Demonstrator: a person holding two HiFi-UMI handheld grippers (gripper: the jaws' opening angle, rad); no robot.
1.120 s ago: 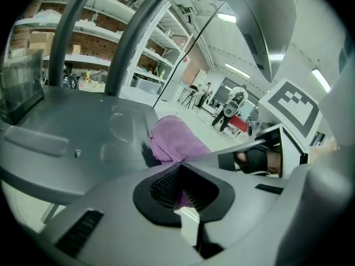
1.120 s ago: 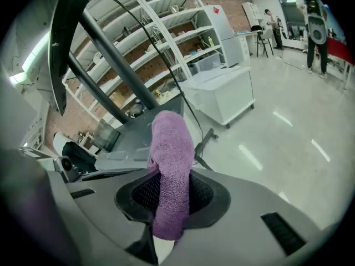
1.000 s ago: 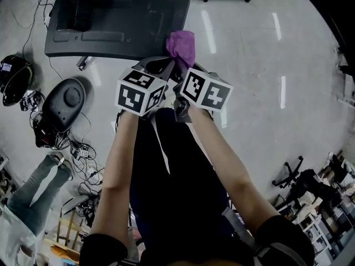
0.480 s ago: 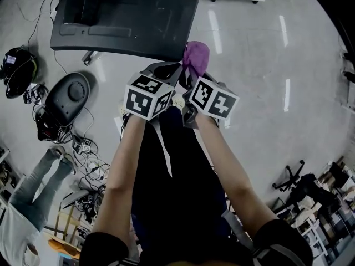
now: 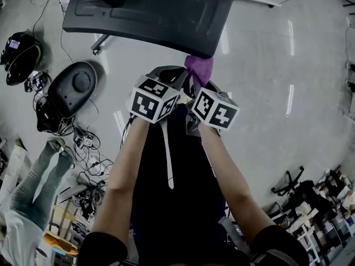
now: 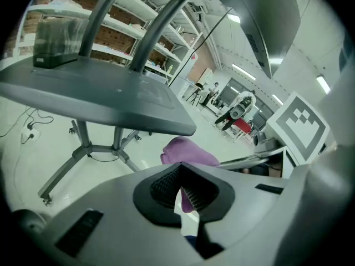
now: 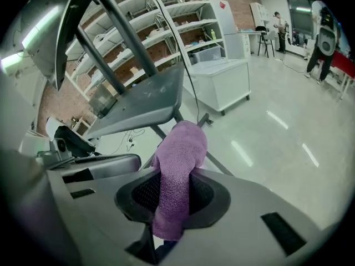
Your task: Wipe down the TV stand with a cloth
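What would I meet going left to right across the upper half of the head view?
Black helmet-like object → round dark grey device → left gripper → purple cloth.

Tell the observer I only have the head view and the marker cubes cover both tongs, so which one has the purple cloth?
Observer: The right tongs. The right gripper view shows the purple cloth pinched between their jaws, with its free end sticking out ahead.
Operator: And the left?
Observer: The left tongs hold nothing. Their jaws are nearly together, and the cloth only shows beyond them.
Operator: Is the cloth on the stand yet?
Observer: Not yet. In the left gripper view the cloth hangs below the front edge of the TV stand, with floor visible between them.
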